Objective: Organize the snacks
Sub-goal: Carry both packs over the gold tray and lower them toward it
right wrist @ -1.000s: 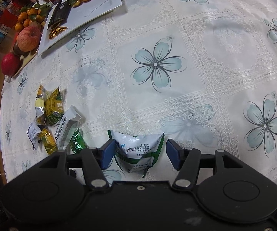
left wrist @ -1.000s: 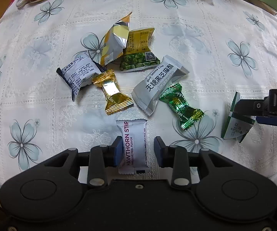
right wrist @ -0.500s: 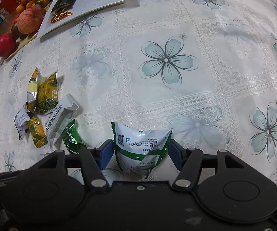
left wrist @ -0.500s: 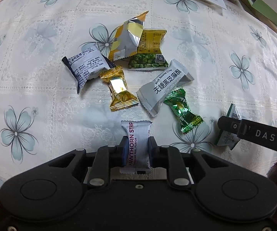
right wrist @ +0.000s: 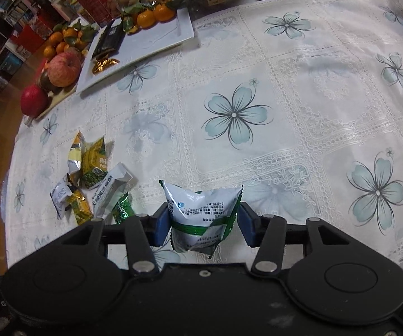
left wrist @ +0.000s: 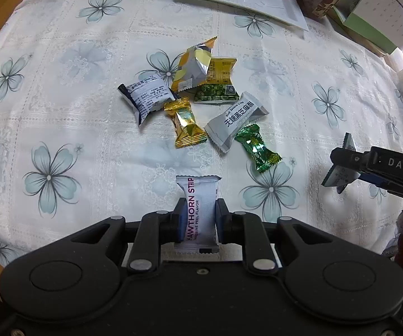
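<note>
Left wrist: left tool [left wrist: 197, 218] pinching hawthorn strip packet [left wrist: 198, 210]; right tool [right wrist: 204, 221] just closing, pads squeezing green-white packet [right wrist: 201, 215]; bare worktop [right wrist: 299, 128] beyond.

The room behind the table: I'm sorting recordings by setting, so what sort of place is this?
Most likely a home dining or living room. A lace floral tablecloth covers the table, a tray of fruit and a white plate with tangerines sit at its edge, and crowded bookshelves stand behind.

Left gripper [left wrist: 198, 218] matte black plastic with round side housings, silver screw heads on linkage arms, blue pads, right gripper [right wrist: 204, 222] alike, white "DAS" lettering on its side
</note>
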A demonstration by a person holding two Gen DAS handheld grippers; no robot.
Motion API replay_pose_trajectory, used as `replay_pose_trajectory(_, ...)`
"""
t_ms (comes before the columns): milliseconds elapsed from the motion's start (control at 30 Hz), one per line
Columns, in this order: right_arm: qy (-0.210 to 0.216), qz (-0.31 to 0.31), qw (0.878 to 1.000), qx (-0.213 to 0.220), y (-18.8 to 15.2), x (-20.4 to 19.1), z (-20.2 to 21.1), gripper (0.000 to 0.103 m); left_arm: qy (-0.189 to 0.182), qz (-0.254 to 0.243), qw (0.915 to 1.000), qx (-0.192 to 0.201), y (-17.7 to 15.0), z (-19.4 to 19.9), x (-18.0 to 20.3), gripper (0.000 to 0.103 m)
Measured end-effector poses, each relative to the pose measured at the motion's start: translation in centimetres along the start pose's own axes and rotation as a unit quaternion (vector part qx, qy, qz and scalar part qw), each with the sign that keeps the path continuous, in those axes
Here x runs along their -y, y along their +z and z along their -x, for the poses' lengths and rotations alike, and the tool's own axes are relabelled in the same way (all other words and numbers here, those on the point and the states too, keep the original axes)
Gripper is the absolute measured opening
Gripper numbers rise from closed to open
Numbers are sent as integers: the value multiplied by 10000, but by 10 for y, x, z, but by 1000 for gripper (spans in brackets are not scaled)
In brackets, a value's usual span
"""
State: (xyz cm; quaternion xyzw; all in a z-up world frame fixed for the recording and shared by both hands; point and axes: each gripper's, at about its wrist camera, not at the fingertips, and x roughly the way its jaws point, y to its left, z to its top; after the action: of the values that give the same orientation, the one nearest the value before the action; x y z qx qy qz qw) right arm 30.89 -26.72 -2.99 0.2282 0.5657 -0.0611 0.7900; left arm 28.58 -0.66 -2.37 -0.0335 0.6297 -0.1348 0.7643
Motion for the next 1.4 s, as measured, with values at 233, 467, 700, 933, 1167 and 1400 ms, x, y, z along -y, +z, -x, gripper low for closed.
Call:
replay_pose_trajectory(233,163,4,9984,538,-42,15,44,53,-98,152,9989,433,-41,25,-13,27)
replay_pose_trajectory(467,402,193,9947,922,-112,22,80,53,-7,172,9976,663,-87,39,-15,27)
replay_pose_trajectory(700,585,402,9952,670,-173,17,85,53,22,78,9985,544,-124,37,-8,27)
replay_pose_trajectory(933,465,237,9983,272,-207,25,79,53,152,5,9992,379,-148,33,-1,27)
replay_pose_trajectory(1167,394,-153,9986,312,-232,45,85,53,335,100,9989,328,-159,30,-3,27)
replay_pose_trajectory(1400,475,18,9963,721,-237,40,94,53,412,108,9981,438,-167,34,-2,27)
